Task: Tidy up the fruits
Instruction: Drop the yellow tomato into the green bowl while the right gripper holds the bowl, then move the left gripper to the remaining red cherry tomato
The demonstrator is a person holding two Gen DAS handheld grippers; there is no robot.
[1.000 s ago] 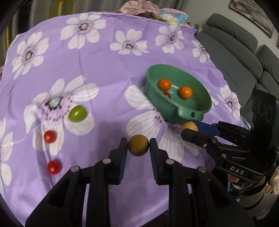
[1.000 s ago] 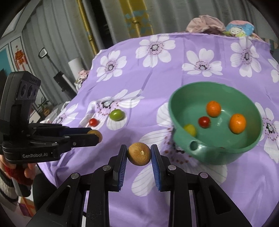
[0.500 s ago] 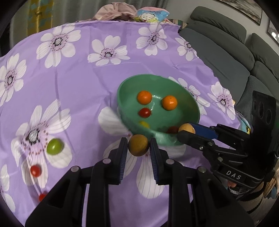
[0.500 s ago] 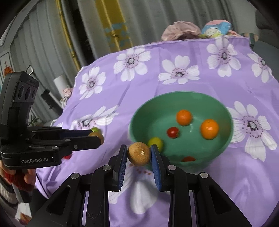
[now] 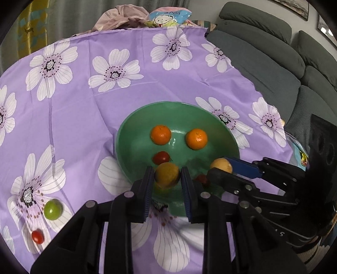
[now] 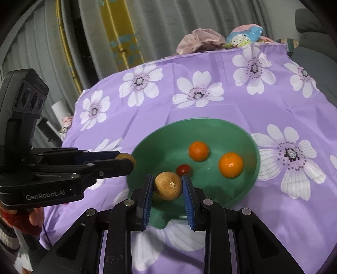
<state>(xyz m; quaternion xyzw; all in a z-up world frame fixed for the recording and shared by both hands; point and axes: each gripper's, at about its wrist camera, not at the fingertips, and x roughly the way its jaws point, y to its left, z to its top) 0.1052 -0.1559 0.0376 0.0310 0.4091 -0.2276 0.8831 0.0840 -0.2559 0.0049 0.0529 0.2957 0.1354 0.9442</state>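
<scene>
A green bowl (image 5: 126,130) (image 6: 210,120) stands on the purple flowered cloth. It holds two oranges (image 5: 160,134) (image 5: 196,139) and a red tomato (image 5: 161,158). My left gripper (image 5: 167,171) is shut on a brown round fruit (image 5: 167,176) above the bowl's near rim. My right gripper (image 6: 168,179) is shut on a tan round fruit (image 6: 168,186), also over the near rim. Each wrist view shows the other gripper beside it, with its own fruit in the jaws: the right gripper (image 5: 221,168) and the left gripper (image 6: 126,160). A green fruit (image 5: 52,209) and a small tomato (image 5: 38,236) lie on the cloth, left of the bowl.
A grey sofa (image 5: 273,52) runs along the table's right side. A pile of clothes (image 5: 126,12) sits at the far edge. A hand in a red cuff (image 6: 21,219) holds the left gripper's handle. Curtains hang behind the table.
Both grippers carried their fruits from over the cloth to above the bowl's near rim. The bowl now sits in the middle of both views. A second small tomato on the cloth left the view.
</scene>
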